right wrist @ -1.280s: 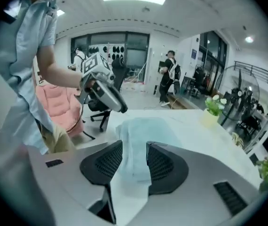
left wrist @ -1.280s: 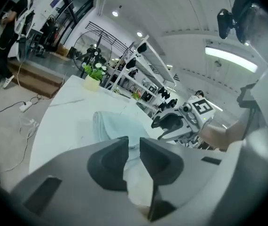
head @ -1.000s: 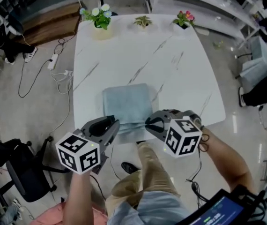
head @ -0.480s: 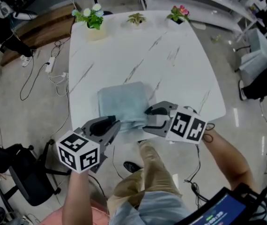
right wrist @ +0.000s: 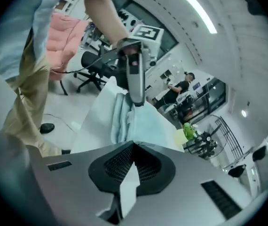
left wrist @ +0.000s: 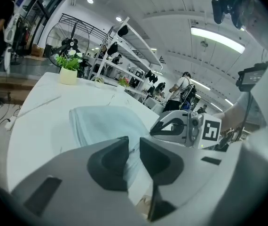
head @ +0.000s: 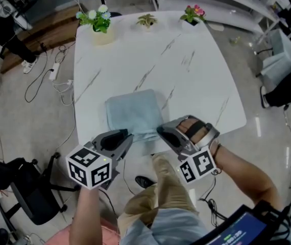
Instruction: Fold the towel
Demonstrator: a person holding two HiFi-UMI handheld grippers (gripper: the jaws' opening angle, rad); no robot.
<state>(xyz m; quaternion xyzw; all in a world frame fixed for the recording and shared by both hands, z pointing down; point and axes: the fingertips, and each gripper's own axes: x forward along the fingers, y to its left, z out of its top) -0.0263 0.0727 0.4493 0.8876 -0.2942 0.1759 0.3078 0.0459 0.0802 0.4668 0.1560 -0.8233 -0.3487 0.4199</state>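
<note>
Towel [head: 132, 114]: pale blue and folded into a rectangle, it lies flat on the table, close to the near edge and a little left of the middle.
Table [head: 196, 80]: white top with thin grey veins, bare around the towel.
Left gripper [head: 126, 135]: its tips are at the towel's near edge, toward the left end. The jaws stand a narrow gap apart. The towel shows through the gap, and I see no cloth pinched there.
Right gripper [head: 161, 131]: its tips are at the towel's near right corner, and it is rolled so its marker cube hangs toward the person. The jaws have just closed, the pads meet at the tips, and nothing is between them.
Pots [head: 98, 22]: three small plants stand in a row along the far edge, well apart from the towel.
Cables [head: 38, 80]: they trail over the floor left of the table.
Chair [head: 28, 193]: black, on the floor by the person's left side.
</note>
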